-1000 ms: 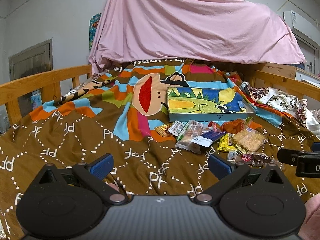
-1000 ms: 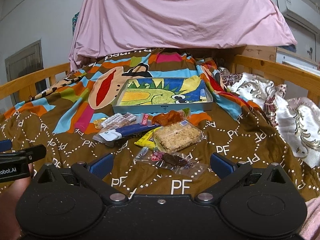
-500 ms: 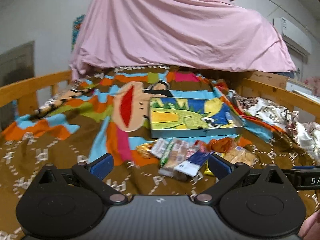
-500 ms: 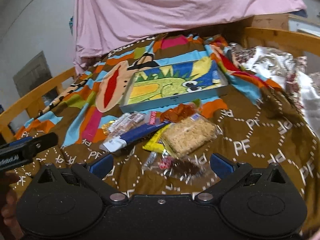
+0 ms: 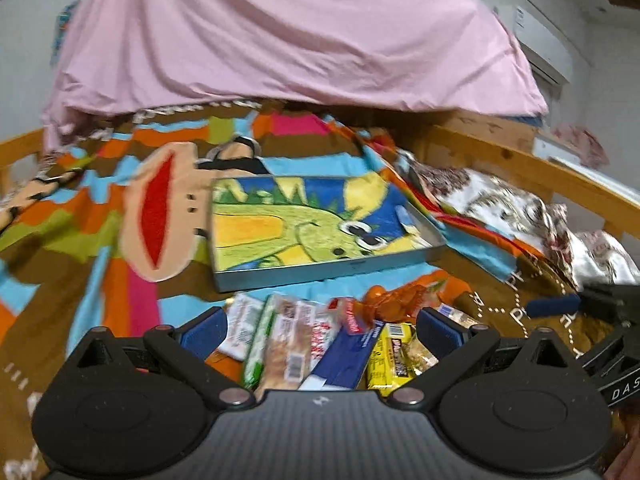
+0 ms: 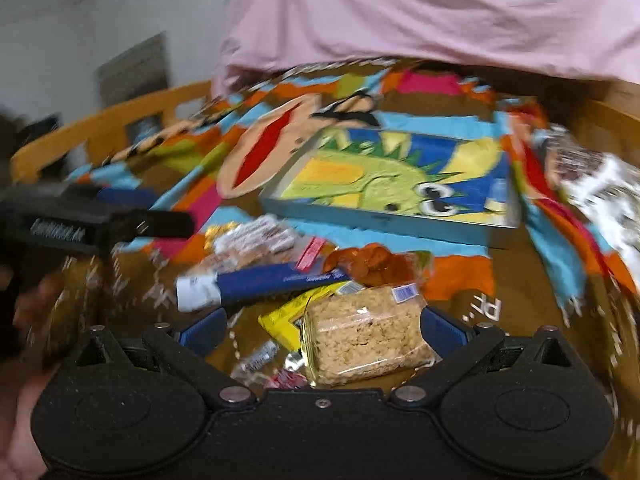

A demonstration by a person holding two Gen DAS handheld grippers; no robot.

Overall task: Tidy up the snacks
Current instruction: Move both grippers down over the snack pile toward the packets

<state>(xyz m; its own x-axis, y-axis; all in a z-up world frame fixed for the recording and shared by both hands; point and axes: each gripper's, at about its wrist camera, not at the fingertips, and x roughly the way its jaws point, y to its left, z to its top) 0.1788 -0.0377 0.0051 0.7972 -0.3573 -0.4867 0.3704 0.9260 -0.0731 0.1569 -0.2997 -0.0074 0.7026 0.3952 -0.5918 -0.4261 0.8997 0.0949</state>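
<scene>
Nothing sorted yet: tray [image 5: 328,268] on the bed is bare, all snacks [image 6: 304,280] piled just in front of it. Left hand-held gripper [image 5: 318,328] & right hand-held gripper [image 6: 322,326] both spread wide over the pile, holding nothing. Whole job left, imo.

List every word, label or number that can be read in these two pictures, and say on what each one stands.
"DAS", cut off by the picture's edge: on the body of the right gripper, seen in the left wrist view.
"PF", smeared: on the brown blanket.
White label on the left gripper, seen in the right wrist view: too blurred to read.
Print on the snack wrappers: too blurred to read.
</scene>
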